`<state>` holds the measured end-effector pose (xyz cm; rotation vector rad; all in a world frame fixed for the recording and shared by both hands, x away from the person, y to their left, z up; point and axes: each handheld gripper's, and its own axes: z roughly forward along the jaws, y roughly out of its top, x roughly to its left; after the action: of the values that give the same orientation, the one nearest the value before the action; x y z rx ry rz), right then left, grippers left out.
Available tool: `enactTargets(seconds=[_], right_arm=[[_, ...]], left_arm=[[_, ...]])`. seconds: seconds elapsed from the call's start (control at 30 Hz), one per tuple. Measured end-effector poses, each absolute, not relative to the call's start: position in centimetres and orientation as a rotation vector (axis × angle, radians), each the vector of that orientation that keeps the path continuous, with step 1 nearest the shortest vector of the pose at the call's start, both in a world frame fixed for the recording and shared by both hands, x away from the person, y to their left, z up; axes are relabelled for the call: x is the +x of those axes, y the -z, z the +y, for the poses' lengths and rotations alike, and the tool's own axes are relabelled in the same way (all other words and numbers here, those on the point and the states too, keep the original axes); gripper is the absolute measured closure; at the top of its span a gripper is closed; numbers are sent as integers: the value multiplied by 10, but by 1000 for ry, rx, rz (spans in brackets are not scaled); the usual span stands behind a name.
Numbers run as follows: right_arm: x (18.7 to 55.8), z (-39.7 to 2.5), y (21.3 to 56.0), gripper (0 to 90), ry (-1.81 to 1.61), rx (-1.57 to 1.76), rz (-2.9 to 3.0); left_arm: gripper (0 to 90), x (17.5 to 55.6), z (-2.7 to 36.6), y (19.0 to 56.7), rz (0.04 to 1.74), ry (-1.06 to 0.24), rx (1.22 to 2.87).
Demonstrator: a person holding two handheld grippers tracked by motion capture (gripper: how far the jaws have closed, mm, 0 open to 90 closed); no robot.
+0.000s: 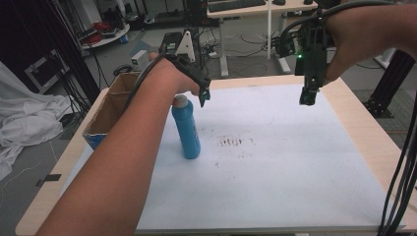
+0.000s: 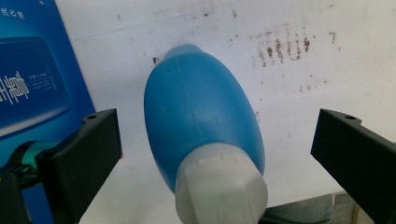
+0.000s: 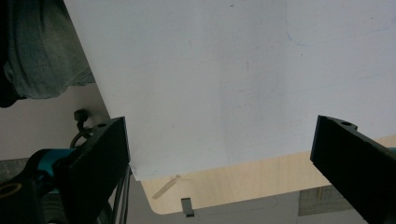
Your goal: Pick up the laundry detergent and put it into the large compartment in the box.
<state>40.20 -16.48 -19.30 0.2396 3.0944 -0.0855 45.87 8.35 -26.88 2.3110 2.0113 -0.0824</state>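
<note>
A blue bottle (image 1: pixel 187 132) with a grey cap stands upright on the white sheet (image 1: pixel 275 162), left of the middle. My left gripper (image 1: pixel 199 96) hovers just above its cap. In the left gripper view the bottle (image 2: pixel 201 112) rises between the two black jaws, which stand wide apart and clear of it, so my left gripper (image 2: pixel 215 149) is open. My right gripper (image 1: pixel 307 96) hangs high over the sheet's far right part. Its jaws point down and stand wide apart over bare white sheet (image 3: pixel 224 84), with my right gripper (image 3: pixel 219 149) open on nothing.
An open cardboard box (image 1: pixel 110 110) with a blue printed side (image 2: pixel 32 84) stands at the table's left edge, close behind the bottle. Brown smudges (image 1: pixel 235 142) mark the sheet's middle. Bare wooden table (image 1: pixel 366 132) borders the sheet at right. Cables (image 1: pixel 401 182) hang at the right edge.
</note>
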Motion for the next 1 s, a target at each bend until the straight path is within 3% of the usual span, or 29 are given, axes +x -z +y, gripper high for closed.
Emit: enactTargets(seconds=[0.63,0.83,1.0], right_arm=[[405,-169,198,37,91,244,3096],[406,-173,199,37,86,249,3095],[406,-173,199,37,79,249,3097]], left_arm=[[19,465,82,297,2047,107,2335],[100,465,84,303,2052,113,2338],[110,465,84,303,2053,110,2353]])
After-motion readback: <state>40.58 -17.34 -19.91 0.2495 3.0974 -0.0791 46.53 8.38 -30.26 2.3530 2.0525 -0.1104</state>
